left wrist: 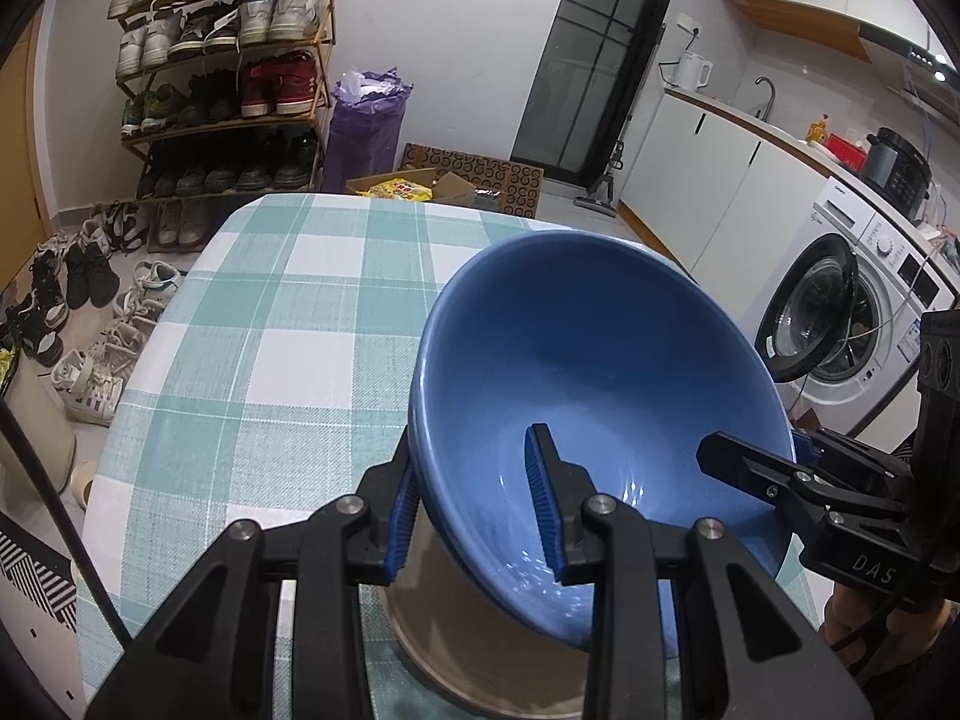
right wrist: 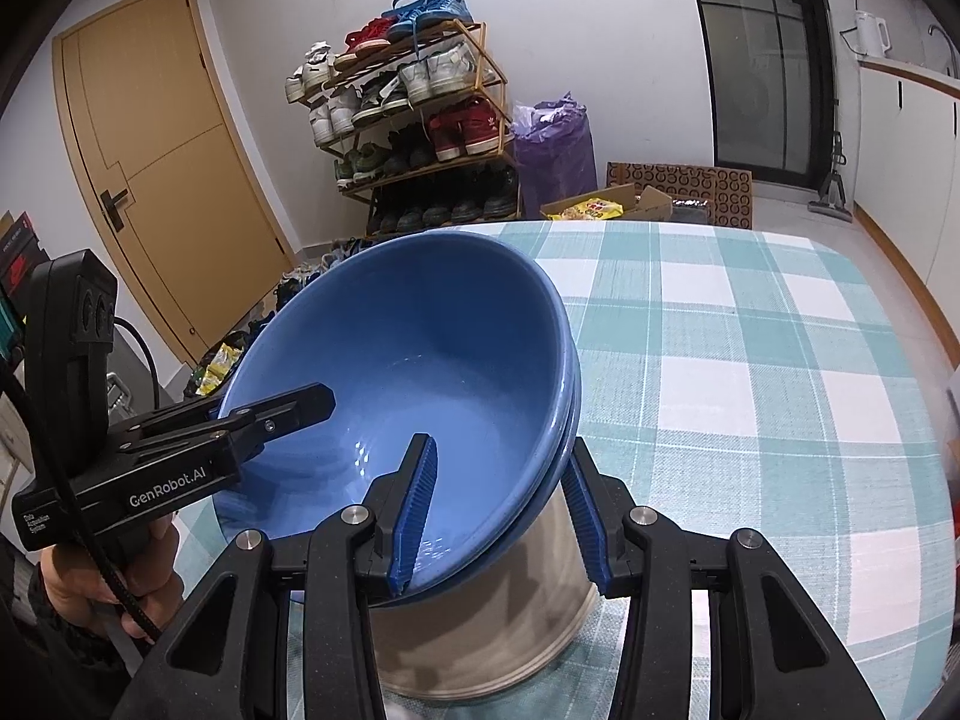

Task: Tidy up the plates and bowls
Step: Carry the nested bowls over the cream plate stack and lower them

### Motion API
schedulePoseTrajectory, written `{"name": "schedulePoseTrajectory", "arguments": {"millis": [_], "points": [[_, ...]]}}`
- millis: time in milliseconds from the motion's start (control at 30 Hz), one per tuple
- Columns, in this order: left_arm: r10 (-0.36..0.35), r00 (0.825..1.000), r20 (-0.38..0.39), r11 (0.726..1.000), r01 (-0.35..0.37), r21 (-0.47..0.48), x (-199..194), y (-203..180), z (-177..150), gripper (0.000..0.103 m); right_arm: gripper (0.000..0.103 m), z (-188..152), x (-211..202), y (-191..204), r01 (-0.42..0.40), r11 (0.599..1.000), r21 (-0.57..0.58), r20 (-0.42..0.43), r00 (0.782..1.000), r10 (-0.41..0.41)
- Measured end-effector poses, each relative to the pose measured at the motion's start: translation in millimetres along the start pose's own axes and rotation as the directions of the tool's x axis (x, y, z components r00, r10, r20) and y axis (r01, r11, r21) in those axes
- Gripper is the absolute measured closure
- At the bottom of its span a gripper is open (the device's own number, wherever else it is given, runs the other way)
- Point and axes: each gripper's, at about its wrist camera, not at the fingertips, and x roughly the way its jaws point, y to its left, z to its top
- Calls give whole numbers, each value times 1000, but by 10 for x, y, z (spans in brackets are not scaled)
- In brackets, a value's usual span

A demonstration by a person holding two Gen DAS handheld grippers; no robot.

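A: From the left wrist: left gripper (left wrist: 477, 498) clamped on the near rim of the blue bowl (left wrist: 600, 360), one ribbed blue pad inside the wall, the other outside. Right gripper (left wrist: 762, 450) biting the rim on the far right side. Bowl tilted, glossy, deep and round, held over a dull metal pot (left wrist: 480, 648) on the checked tablecloth (left wrist: 270, 330).

B: And from the right wrist?

A: Right gripper (right wrist: 501, 507) closed across the rim too, inner pad against the glaze, outer pad under the lip. Looks like two stacked rims there, so probably a nested pair of bowls (right wrist: 420, 348); hard to be sure. Left gripper (right wrist: 300, 405) pinching the opposite edge, a hand (right wrist: 108, 576) below it.

B: Step in hand?

A: Most likely carrying the bowl with both tongs, about to set it down on or beside the pot (right wrist: 480, 630).

B: Next move?

A: Levelling the tilt, lowering evenly, releasing only once seated. Slick glaze, so risk of slipping.
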Motion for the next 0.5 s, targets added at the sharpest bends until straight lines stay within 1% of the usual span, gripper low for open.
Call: {"name": "schedulePoseTrajectory", "arguments": {"millis": [133,500], "points": [[5,1000,-13,1000,-5,-19,67,33,-1,71,60,8,80,-42,-5,1000,10,-10,1000,5],[17,1000,-9,1000,-17,-8,105,12,27,71,60,51,181,-114,-5,1000,16,-14,1000,6]]}}
